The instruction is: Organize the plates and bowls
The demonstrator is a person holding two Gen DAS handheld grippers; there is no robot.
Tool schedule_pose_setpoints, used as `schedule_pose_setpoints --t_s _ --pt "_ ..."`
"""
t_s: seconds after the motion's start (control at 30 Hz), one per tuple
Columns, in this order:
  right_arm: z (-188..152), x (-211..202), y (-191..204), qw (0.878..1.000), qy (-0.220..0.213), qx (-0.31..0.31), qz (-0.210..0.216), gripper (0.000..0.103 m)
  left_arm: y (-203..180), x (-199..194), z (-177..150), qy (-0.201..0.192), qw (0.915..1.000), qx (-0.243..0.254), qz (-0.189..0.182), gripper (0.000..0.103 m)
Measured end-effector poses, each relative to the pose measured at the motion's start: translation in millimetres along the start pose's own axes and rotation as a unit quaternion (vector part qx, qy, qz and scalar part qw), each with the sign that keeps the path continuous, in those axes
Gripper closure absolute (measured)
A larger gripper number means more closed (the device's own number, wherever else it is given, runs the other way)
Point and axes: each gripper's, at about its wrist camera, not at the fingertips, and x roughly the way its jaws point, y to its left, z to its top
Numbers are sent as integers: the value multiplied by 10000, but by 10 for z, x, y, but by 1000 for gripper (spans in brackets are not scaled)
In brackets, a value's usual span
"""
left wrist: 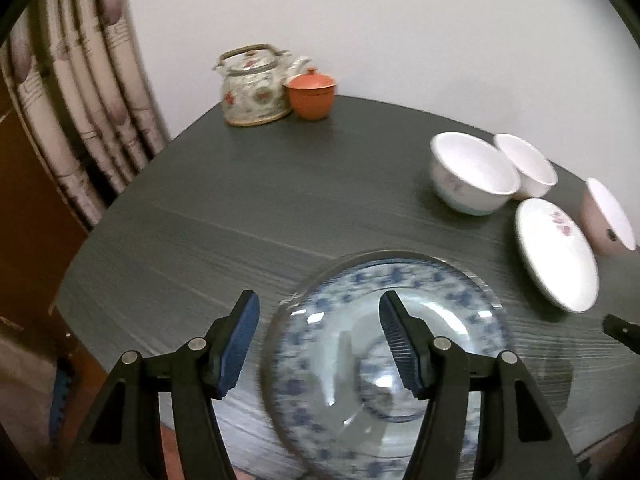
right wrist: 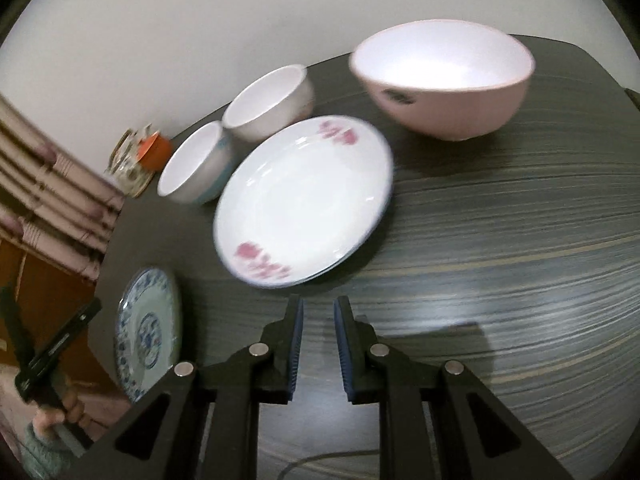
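A blue-and-white patterned plate (left wrist: 328,320) lies flat near the table's front edge, also seen as the blue plate (right wrist: 148,332) in the right wrist view. My left gripper (left wrist: 318,314) hangs open above it, one finger over the plate and the other off its left rim, touching nothing. To the right lie a white plate with pink flowers (right wrist: 304,204), two small white bowls (right wrist: 192,164) (right wrist: 268,100) and a large pink bowl (right wrist: 444,80). My right gripper (right wrist: 319,320) hovers just in front of the flowered plate, its jaws nearly together with nothing between them.
A floral teapot (left wrist: 256,88) and an orange lidded cup (left wrist: 310,94) stand at the far edge of the dark wood-grain table (left wrist: 240,200). A curtain (left wrist: 80,100) hangs at the left. A hand in a knitted sleeve (right wrist: 40,440) holds the left gripper.
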Motion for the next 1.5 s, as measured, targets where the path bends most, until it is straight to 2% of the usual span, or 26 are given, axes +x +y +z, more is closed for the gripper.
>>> schedule_pose_setpoints --t_s 0.3,0.4,0.57,0.83,1.1,1.27,1.33,1.43,1.5 --pt "228 9 -255 9993 -343 20 -143 85 -707 75 208 338 9929 47 -1139 44" --pt "315 39 -316 9993 -347 98 -87 85 -888 211 309 550 9867 -134 -1525 45" --pt "487 160 -407 9992 -317 241 -14 85 -1128 500 433 996 9763 -409 -1878 48" --pt "669 328 -472 9992 -209 320 141 85 -1510 807 532 1301 9714 -215 -1973 56" --pt "768 452 -519 9990 -165 340 224 85 -1597 1064 557 1611 9658 -302 -2010 64" --pt "800 516 -555 9988 -121 390 262 85 -1696 1155 575 1718 9629 -233 -2066 76" --pt "799 522 -574 9987 -105 404 286 88 -1713 1189 567 1794 9602 -271 -2123 82" --pt "797 565 -571 9988 -43 383 316 88 -1728 1199 552 1799 9621 -218 -2035 86" --pt "793 582 -546 9992 -36 299 260 95 -1764 1209 562 1770 9636 -172 -1999 88"
